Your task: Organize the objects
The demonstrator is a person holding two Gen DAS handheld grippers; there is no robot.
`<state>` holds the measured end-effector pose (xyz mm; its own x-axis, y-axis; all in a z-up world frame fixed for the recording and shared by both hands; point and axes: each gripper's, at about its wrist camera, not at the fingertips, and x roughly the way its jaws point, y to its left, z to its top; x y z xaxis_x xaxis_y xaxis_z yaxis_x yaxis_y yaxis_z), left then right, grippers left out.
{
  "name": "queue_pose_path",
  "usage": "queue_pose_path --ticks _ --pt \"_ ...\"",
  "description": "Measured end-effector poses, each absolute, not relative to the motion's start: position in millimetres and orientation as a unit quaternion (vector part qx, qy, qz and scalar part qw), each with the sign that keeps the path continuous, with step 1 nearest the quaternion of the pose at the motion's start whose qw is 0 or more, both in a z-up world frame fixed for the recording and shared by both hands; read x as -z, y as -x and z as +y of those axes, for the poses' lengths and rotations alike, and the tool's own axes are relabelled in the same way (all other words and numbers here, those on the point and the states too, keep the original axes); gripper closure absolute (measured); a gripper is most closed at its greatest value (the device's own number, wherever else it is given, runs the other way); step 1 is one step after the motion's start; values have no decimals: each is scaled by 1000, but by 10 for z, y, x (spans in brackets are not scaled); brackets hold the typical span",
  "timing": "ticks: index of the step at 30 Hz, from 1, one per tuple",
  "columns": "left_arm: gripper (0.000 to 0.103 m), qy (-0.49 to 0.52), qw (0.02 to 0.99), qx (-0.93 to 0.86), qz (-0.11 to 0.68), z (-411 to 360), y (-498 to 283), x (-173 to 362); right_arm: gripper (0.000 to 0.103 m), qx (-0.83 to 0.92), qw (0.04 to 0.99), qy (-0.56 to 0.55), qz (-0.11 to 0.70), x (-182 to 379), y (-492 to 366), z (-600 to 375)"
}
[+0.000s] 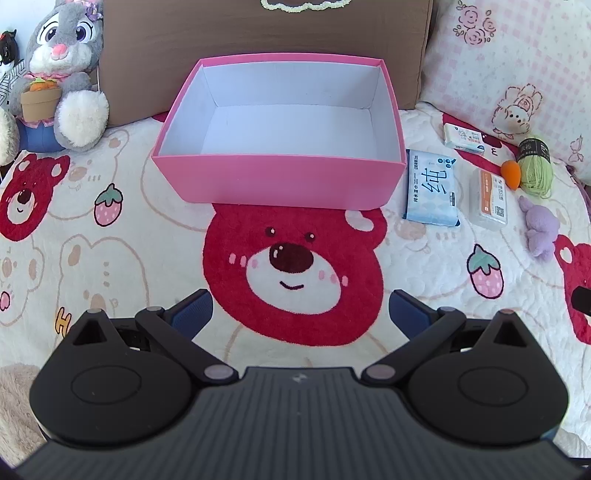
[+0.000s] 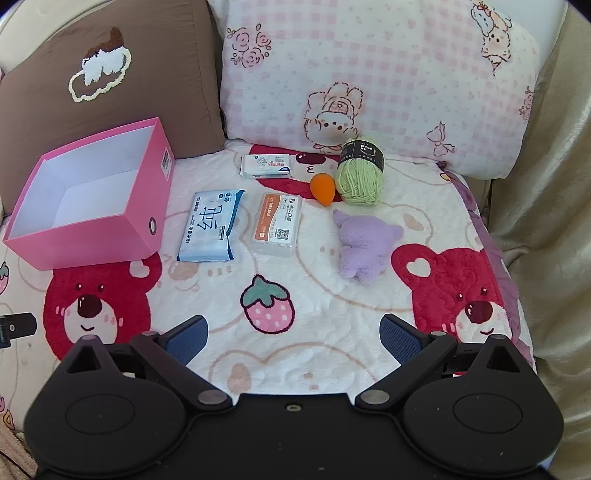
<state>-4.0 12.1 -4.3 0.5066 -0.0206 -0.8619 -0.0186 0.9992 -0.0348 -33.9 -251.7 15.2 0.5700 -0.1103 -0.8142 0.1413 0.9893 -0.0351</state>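
The pink box (image 1: 277,181) sits open-topped on the bear-print blanket (image 1: 110,258), backed against the brown cushion (image 1: 258,33), which appears to steady it and keeps its mouth facing the operator; its white interior holds nothing at all, so by my reading the sorting has not begun. The items to be organised lie in a loose cluster to the right of the box, none touching it: a blue wet-wipe pack (image 2: 210,227) just beside the box wall, a clear-wrapped pack with an orange label (image 2: 277,225) next along, a small white tissue pack (image 2: 265,166) farther back, a ball of green yarn (image 2: 360,177) with an orange egg-shaped sponge (image 2: 322,189) touching or nearly touching its side, and a purple plush toy (image 2: 364,247) lying on its side nearest the right gripper. Spreading them flat and apart presumably leaves each one room for a clean pinch. The left gripper (image 1: 299,310) hovers over the red bear face directly before the box, fingers spread wide, grasping nothing. The right gripper (image 2: 293,336) hangs over bare blanket short of the cluster, likewise released and empty. A grey rabbit plush (image 1: 66,74) rests against the cushion to the left, apparently not part of the job. The soft, yielding bedding could let flat packs sink under finger pressure
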Motion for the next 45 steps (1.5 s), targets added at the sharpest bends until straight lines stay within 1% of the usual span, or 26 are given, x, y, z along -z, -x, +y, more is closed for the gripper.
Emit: queue_pose_path --ticks 39,45 --pt "0 15 863 -2 505 105 51 55 2 68 884 -16 463 -89 321 -2557" --pt "0 31 865 23 500 92 81 -99 2 54 887 41 458 -190 335 -2547"
